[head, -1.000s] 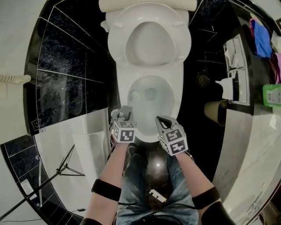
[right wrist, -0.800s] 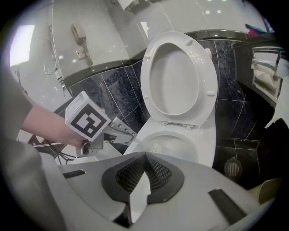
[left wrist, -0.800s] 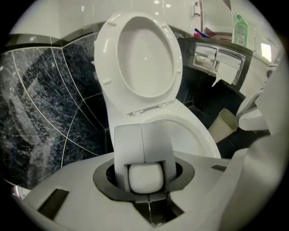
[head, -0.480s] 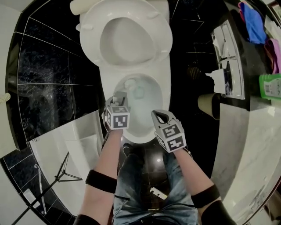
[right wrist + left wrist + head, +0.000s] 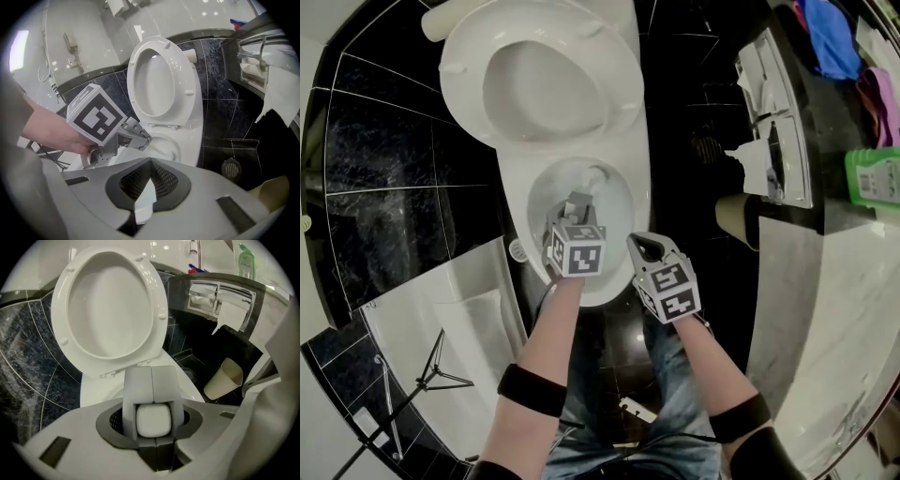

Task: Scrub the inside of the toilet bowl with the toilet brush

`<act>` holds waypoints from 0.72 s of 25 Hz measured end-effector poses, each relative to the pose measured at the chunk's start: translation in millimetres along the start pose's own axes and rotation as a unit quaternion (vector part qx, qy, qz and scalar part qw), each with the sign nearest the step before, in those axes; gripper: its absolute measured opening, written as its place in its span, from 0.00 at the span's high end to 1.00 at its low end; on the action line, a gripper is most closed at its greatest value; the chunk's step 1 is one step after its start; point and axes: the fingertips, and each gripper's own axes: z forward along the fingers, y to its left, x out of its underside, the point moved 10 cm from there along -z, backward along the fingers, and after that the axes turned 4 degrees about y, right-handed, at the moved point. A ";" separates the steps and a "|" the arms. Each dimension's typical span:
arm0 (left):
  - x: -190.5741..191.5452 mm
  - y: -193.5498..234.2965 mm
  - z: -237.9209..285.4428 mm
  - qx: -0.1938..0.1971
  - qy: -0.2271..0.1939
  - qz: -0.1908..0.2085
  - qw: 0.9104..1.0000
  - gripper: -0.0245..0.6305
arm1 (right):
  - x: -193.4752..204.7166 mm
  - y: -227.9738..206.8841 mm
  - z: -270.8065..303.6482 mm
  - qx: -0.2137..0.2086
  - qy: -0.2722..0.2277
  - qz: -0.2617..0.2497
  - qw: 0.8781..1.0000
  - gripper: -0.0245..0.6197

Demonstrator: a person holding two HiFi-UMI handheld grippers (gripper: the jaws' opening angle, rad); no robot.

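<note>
Seat: the white oval toilet seat stood raised at the far side of the toilet.
Bowl: the white ceramic toilet bowl lay open just near of the seat, with black tiles to its left and right.
Left tool: the left hand-held gripper hung over the bowl's opening, and its jaws were clamped on the handle of the brush.
Brush: the white plastic toilet brush sat with its rounded handle end between the left jaws. Its shaft ran down into the bowl, and its head could not be made out.
Right tool: the right hand-held gripper was just right of the left one, over the bowl's near right rim. Its jaws were pressed together with nothing between them.
Cup: a beige cup-shaped container lay tilted on the dark floor, right of the toilet.
Paper: a chrome toilet-paper holder was further right, with a torn white sheet hanging from it.
Bottle: a green plastic bottle stood on the surface at the far right.
</note>
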 end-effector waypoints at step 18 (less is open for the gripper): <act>58.8 -85.2 -55.6 0.049 0.029 0.043 0.997 0.72 | 5.2 10.8 -41.9 0.006 0.011 0.008 1.000 0.95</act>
